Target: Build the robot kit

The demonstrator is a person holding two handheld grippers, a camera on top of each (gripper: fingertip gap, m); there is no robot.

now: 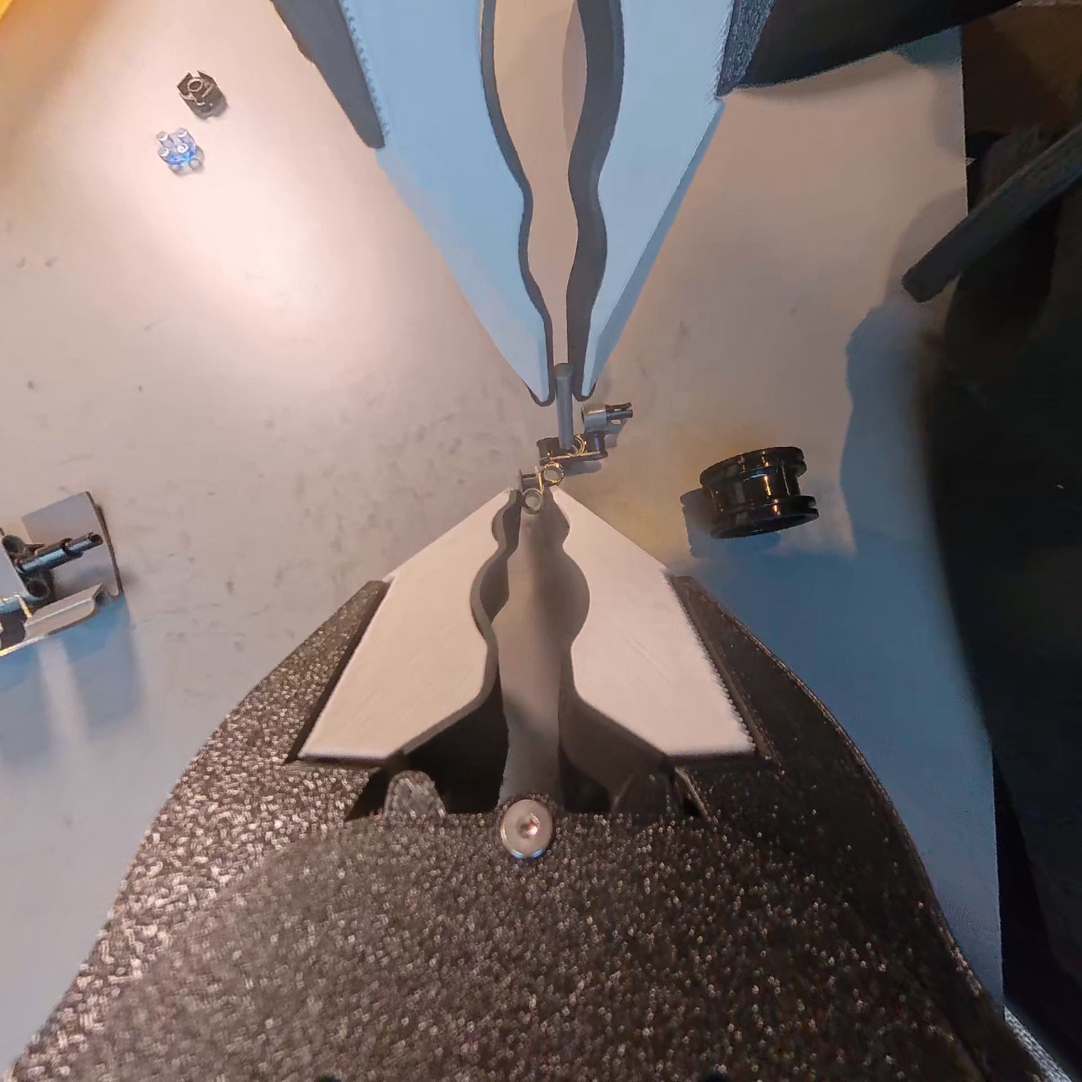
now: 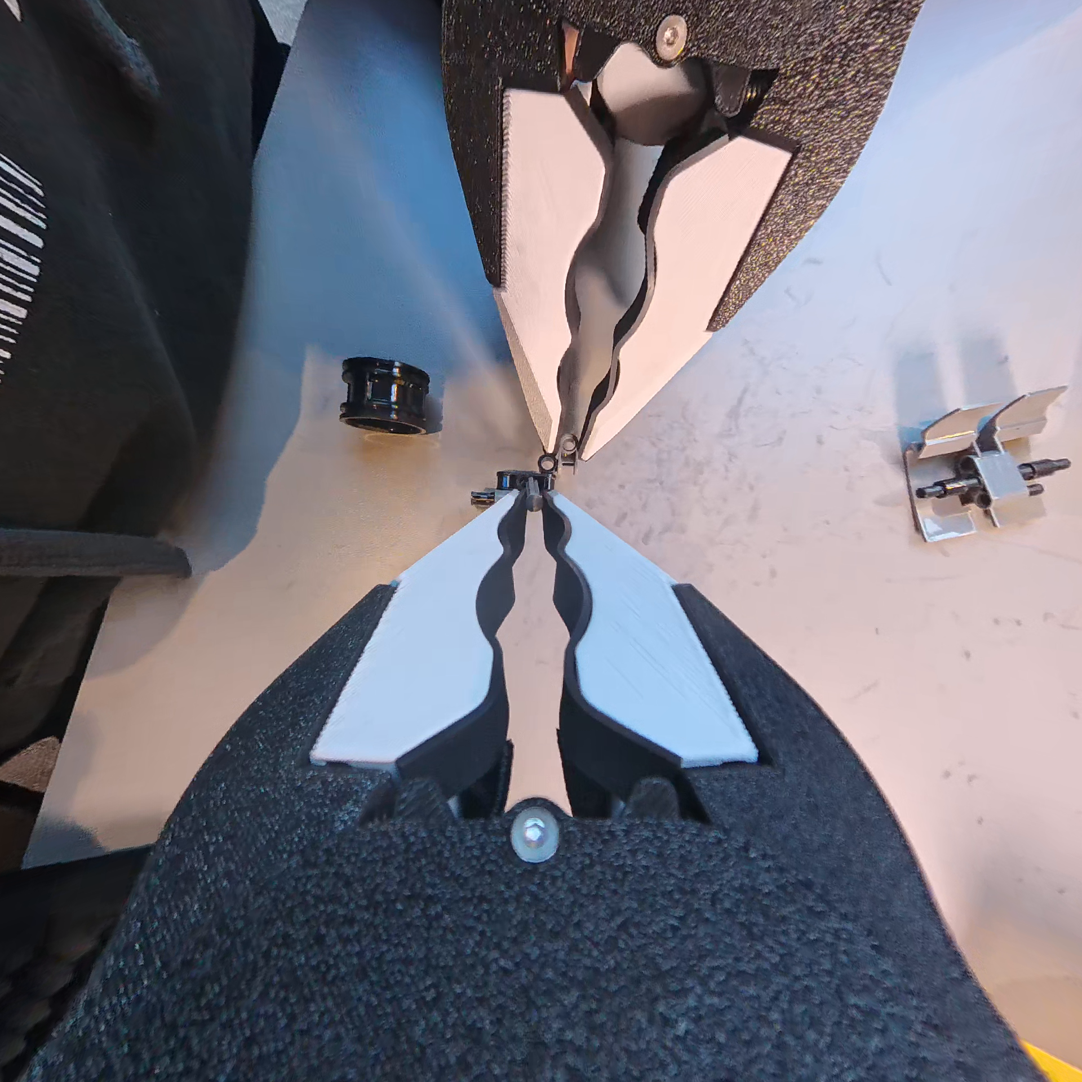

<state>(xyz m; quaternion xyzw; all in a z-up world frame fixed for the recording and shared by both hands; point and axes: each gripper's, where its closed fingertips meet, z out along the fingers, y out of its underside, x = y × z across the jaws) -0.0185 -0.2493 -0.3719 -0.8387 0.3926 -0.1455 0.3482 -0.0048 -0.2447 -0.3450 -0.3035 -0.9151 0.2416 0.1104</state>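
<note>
Pinching small assembly, grippers tip-to-tip, black wheel beside

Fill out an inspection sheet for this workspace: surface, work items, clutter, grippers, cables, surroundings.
Surface: pale tabletop, scuffed and marked.
Work items: small black-and-grey connector assembly between the two grippers, with a grey pin sticking out of it.
Clutter: black ribbed ring beside the assembly; silver bracket piece with black pins; small black block; clear blue stud piece.
Grippers: left gripper shut on the assembly's near end; right gripper shut on the grey pin.
Cables: nothing seen.
Surroundings: a person in dark clothing at the table edge.
</note>
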